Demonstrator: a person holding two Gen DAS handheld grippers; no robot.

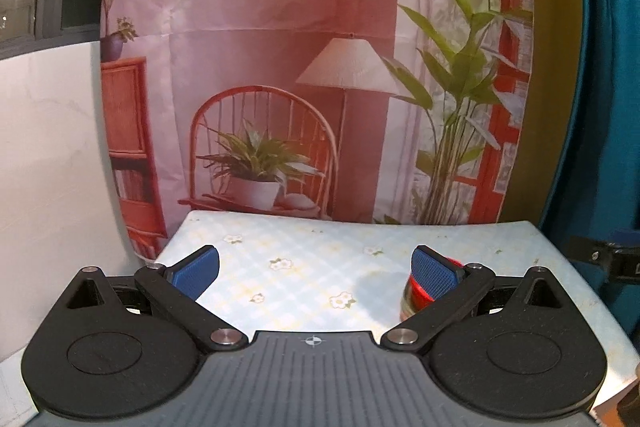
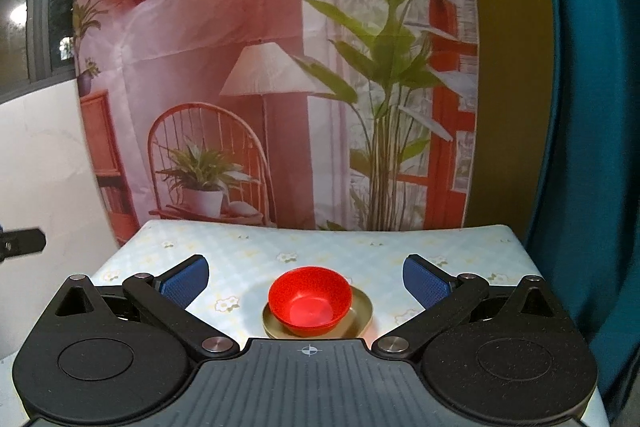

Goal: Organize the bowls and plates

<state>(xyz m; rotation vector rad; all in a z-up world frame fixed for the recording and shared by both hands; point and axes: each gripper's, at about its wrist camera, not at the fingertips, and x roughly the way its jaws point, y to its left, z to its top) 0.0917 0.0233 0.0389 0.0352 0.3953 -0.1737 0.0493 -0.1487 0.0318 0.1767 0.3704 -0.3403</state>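
Note:
A red bowl [image 2: 309,302] sits upright in a gold plate [image 2: 362,311] on the table with the floral cloth [image 2: 340,247]. My right gripper [image 2: 306,281] is open and empty, hovering just short of the bowl, which lies between its blue pads [image 2: 186,281]. In the left wrist view the bowl [image 1: 416,293] shows only as a red edge behind the right pad [image 1: 434,273]. My left gripper [image 1: 316,269] is open and empty, to the left of the bowl.
A printed backdrop [image 2: 260,87] of a room hangs behind the table. A white wall [image 1: 48,167] is at the left and a teal curtain [image 2: 592,147] at the right. The other gripper's black tip [image 2: 20,245] shows at the left edge.

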